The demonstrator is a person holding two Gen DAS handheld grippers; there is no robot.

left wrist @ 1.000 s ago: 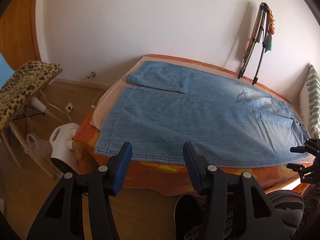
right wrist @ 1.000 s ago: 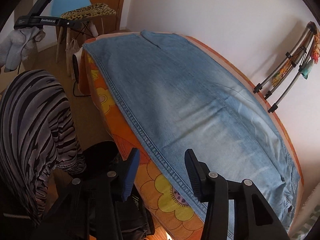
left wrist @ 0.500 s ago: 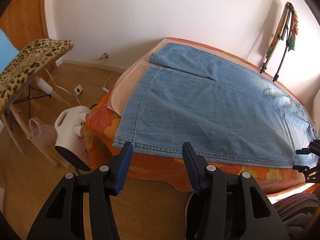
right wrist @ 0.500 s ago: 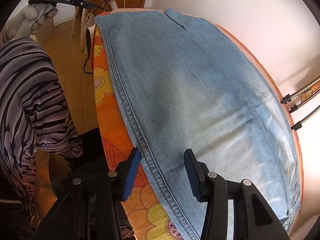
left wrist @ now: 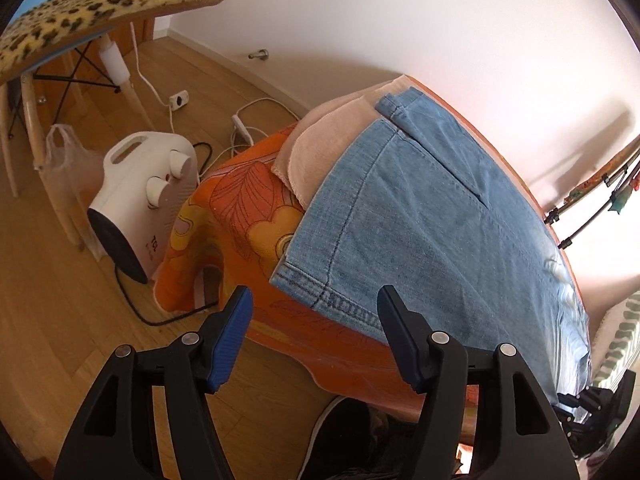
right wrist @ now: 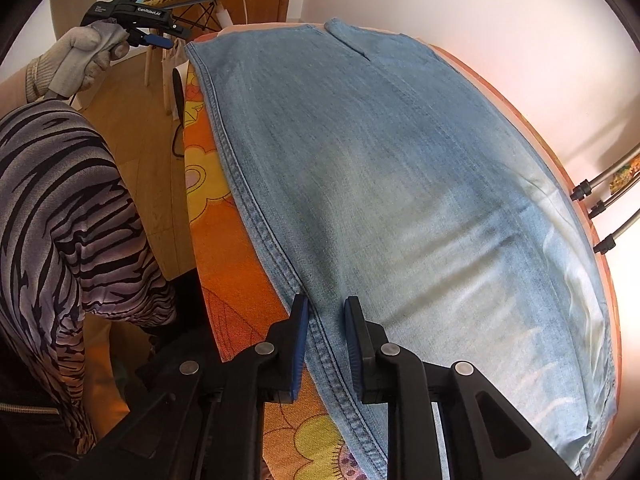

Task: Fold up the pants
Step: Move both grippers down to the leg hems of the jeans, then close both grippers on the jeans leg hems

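Light blue denim pants (left wrist: 432, 216) lie flat on a table with an orange floral cloth (left wrist: 240, 216), folded lengthwise, legs stacked. My left gripper (left wrist: 314, 302) is open, just short of the hem corner (left wrist: 304, 284) of the near leg. In the right wrist view the pants (right wrist: 400, 184) fill the frame. My right gripper (right wrist: 326, 308) has its jaws narrowed around the near side seam (right wrist: 320, 344) of the pants, partly closed with a gap still showing. The left gripper also shows in the right wrist view (right wrist: 160, 40), held in a gloved hand.
A white fan heater (left wrist: 136, 196) stands on the wooden floor beside the table, with cables and a power strip (left wrist: 240, 128) behind. A leopard-print chair (left wrist: 92, 4) stands at left. A pink towel (left wrist: 332, 128) lies under the pants. A folded rack (right wrist: 600, 216) leans against the wall.
My left gripper has moved left and closer to the hem corner. My right gripper has come down onto the side seam and its jaws have narrowed around it.
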